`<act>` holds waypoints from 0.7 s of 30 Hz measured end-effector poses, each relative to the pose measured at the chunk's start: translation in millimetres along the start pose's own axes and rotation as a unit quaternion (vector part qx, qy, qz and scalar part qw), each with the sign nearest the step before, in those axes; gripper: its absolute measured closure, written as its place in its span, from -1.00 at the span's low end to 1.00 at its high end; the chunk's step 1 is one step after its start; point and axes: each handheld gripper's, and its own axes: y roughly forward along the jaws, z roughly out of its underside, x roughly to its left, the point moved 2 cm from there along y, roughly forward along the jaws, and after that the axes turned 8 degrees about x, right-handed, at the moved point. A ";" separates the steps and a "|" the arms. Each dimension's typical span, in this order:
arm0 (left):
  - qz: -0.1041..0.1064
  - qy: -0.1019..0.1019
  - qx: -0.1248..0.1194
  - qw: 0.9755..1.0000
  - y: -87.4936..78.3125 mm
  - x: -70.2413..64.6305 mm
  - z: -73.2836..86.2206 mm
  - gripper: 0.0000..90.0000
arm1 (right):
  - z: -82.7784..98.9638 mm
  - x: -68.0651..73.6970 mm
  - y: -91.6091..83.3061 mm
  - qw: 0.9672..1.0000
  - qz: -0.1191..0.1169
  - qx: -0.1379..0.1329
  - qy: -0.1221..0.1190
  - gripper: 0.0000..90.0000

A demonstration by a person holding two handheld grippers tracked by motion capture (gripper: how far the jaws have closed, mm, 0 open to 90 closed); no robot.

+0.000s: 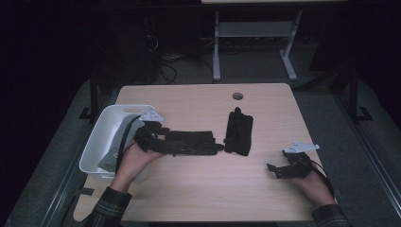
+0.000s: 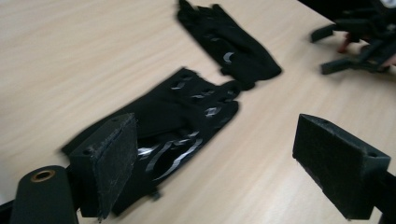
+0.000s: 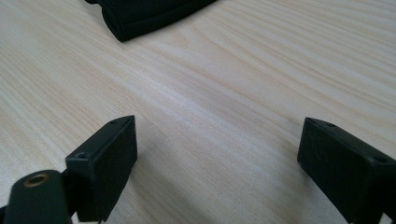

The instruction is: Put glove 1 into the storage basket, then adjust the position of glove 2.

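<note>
Two black gloves lie on the wooden table [image 1: 213, 189]. One glove [image 1: 196, 142] [image 2: 187, 112] stretches sideways at the middle, with silver marks on its fingers. The other glove [image 1: 239, 132] [image 2: 229, 42] lies lengthwise just to its right; its edge [image 3: 144, 14] shows at the top of the right gripper view. My left gripper [image 1: 165, 142] [image 2: 215, 163] hovers at the cuff end of the sideways glove, open, with nothing pressed between its pads. My right gripper [image 1: 276, 170] [image 3: 219, 163] rests open over bare wood at the front right, also seen far off [image 2: 359, 42].
A white plastic bin [image 1: 101, 137] stands at the table's left edge, right behind my left hand. A round cable hole [image 1: 238, 96] sits near the far edge. Bare wood spreads across the front between the hands.
</note>
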 end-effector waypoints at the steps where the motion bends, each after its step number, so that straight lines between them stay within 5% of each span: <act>1: 0.003 0.003 0.000 1.000 4.4 -5.0 -0.2 -0.71 | 0.0 0.0 0.0 1.000 0.000 0.000 0.001 -0.75; 7: 0.008 0.032 0.016 0.999 34.1 -24.0 8.4 -0.71 | 0.0 -0.2 0.0 1.000 0.001 0.000 0.000 -0.74; 16: -0.006 0.064 0.033 0.997 63.0 -30.0 34.9 -0.71 | -2.4 -0.2 0.3 1.000 -0.001 0.003 -0.005 -0.65; 21: -0.006 0.058 0.038 0.998 69.5 -27.0 48.1 -0.71 | -6.0 2.6 -1.1 1.000 -0.001 0.005 -0.009 -0.41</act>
